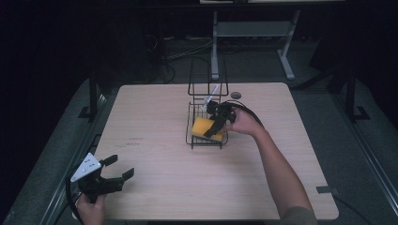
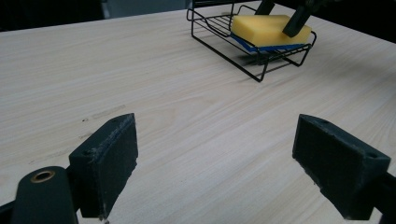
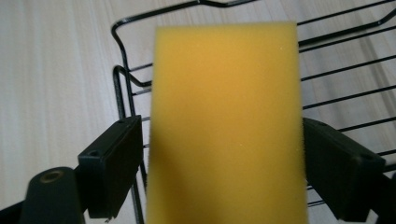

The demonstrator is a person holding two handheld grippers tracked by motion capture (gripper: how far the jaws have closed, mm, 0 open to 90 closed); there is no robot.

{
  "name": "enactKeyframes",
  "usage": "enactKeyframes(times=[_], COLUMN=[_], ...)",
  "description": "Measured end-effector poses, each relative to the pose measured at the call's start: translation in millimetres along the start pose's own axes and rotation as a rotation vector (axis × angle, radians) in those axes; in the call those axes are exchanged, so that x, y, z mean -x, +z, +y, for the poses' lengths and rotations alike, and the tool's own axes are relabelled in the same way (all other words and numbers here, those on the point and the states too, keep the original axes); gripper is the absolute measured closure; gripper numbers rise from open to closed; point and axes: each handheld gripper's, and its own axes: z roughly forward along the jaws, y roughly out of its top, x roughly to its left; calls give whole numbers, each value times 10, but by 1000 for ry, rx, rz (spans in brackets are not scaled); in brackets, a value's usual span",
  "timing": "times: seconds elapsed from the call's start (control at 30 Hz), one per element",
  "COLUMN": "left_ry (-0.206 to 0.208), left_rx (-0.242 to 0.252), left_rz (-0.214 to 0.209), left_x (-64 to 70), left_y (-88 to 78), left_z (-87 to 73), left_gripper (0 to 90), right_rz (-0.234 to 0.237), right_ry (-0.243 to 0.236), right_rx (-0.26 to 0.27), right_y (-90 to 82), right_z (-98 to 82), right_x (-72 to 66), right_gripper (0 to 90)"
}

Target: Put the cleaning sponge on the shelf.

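Yellow sponge (image 1: 204,127) sits in the wire rack (image 1: 192,136) at mid-table in the high view, right hand-held gripper (image 1: 215,126) over it; the left hand-held gripper (image 1: 112,174) gapes empty near the table's front-left corner. Its own view shows bare table (image 2: 187,116). Right gripper view: jaws flank the sponge, slightly apart. Judged mid-placing or mid-grasp; next, close or withdraw.

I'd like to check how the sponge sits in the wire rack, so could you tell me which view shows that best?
The left gripper view: the sponge lies tilted in the wire rack, its blue underside visible. The high view shows it small, partly behind the right gripper. The right gripper view shows its yellow face close between the jaws, blurred.
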Motion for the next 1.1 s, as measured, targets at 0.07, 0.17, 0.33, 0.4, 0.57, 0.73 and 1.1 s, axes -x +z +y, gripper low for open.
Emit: enactKeyframes(times=[0.07,0.17,0.33,0.4,0.57,0.73,1.1], left_ry=[-2,1,3,3,7,4,11], left_rx=[1,-3,0,-1,-4,0,-4], left_rz=[0,-3,-7,-5,-6,-6,-7], left_x=[3,6,9,8,13,14,28], left_y=[5,10,3,3,11,6,16], left_z=[1,1,-2,-2,1,0,7], left_gripper=[134,135,134,134,134,134,134], right_rz=[-1,-8,-18,-21,-28,-25,-27], right_ry=[-4,2,12,22,9,16,23], right_rx=[13,19,60,58,61,70,109], right_y=[-30,-68,-118,-139,-175,-187,-261], right_z=[0,-7,-70,-90,-101,-128,-278], right_x=[-11,-39,-69,-76,-100,-113,-116], right_gripper=[160,159,162,162,161,160,164])
